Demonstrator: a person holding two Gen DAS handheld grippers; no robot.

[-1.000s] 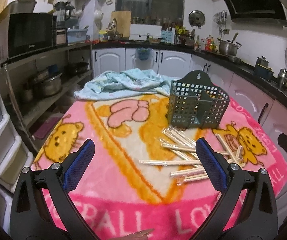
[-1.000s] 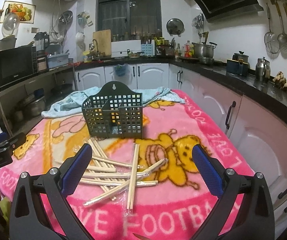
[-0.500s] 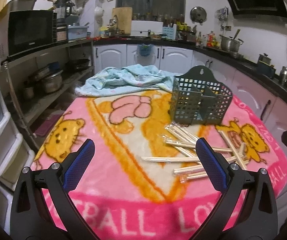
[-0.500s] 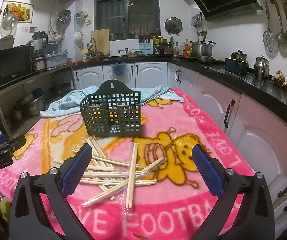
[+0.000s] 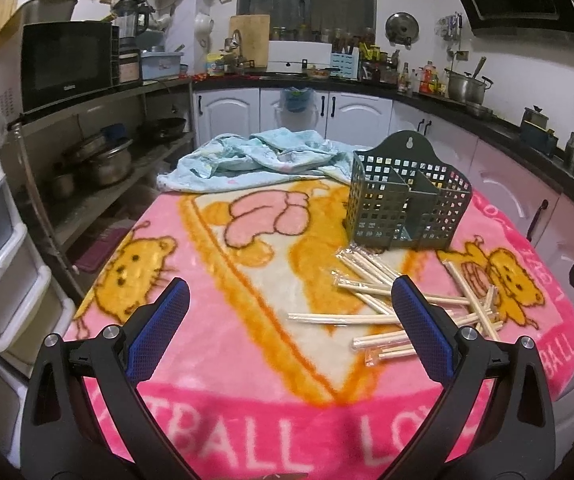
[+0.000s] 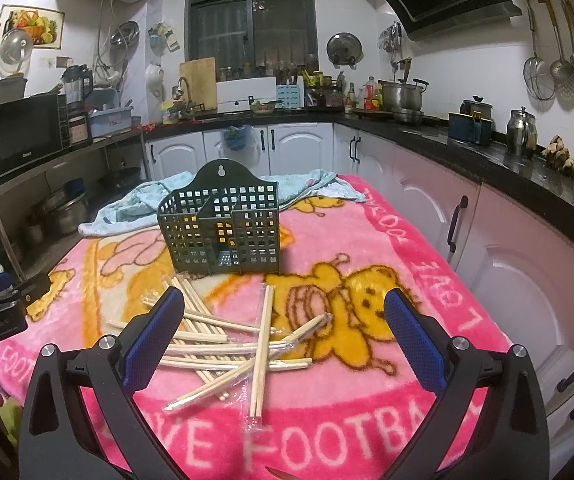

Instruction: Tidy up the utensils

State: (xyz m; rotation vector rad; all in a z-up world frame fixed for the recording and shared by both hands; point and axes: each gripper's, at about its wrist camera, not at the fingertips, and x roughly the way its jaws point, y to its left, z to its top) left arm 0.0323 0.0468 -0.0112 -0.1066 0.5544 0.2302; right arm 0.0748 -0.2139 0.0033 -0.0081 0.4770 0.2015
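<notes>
Wooden chopsticks [image 6: 243,344] (plastic-wrapped) lie scattered between the right gripper [image 6: 283,328]'s spread, empty fingers; left gripper [image 5: 287,312] likewise gapes empty, green caddy [image 5: 405,204] beyond.

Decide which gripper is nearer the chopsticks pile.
Right. The right gripper hovers directly over the chopsticks, open. The left gripper sits off to the pile's left, over bare blanket.

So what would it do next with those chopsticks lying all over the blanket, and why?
Probably lower the right gripper onto one wrapped pair in the chopsticks pile. Both grippers hang open and empty, the green holder stands upright with nothing in it, and the pile sits directly between the right jaws, while the left gripper is aimed off to its side.
</notes>
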